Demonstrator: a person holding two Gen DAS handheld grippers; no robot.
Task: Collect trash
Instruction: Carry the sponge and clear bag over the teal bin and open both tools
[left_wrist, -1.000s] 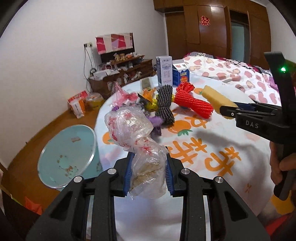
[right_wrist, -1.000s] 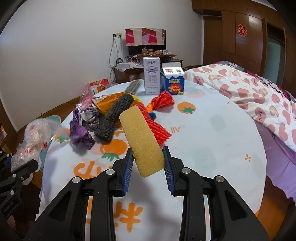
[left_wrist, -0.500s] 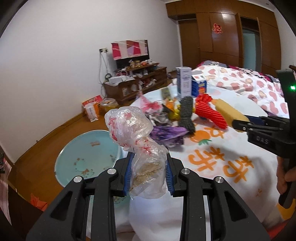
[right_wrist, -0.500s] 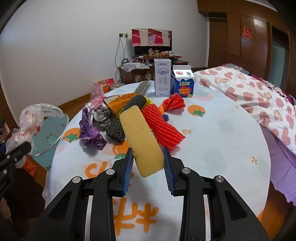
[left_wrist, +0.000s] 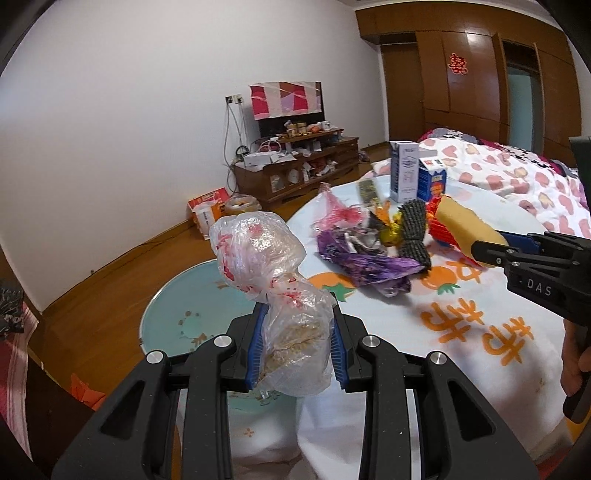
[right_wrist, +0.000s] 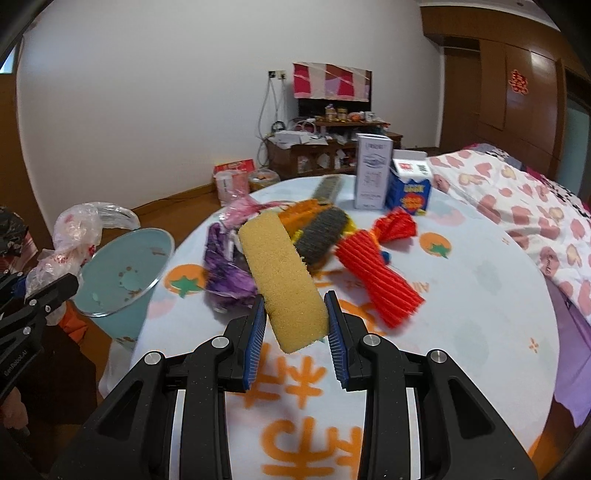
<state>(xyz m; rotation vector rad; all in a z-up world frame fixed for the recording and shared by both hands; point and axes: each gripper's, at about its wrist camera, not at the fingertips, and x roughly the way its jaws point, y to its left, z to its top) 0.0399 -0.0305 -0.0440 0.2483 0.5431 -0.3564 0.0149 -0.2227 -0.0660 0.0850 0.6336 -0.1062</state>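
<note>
Round table under a pale cloth printed with orange fruit and characters (right_wrist: 480, 295), taken as landmark; its near edge is cut off by both views. Left gripper (left_wrist: 295, 354): blue-padded jaws clamped on a crumpled clear plastic bag with red print (left_wrist: 273, 291), held off the table's left edge and above a light-blue round bin with a clear rim (left_wrist: 173, 314); the bag's lower contents are pale and grainy, not identifiable. The bin stands on the wooden floor just beside the table, its lower wall hidden behind the gripper. Right gripper (right_wrist: 295, 325): jaws closed on the sides of a yellow rectangular sponge block (right_wrist: 280, 280), held tilted above the table's near half. On the table beyond the sponge, partly hidden by it: a crumpled purple foil wrapper (right_wrist: 221, 273), a dark grey foam-net sleeve (right_wrist: 325, 236), an orange wrapper (right_wrist: 299, 216) mostly covered, a red ribbed foam-net sleeve (right_wrist: 380, 277), blurred at its near end. At the table's far side: a tall white carton (right_wrist: 373, 177) and a short blue-and-white carton (right_wrist: 410, 188), standing just beside each other; their print is unreadable.
</note>
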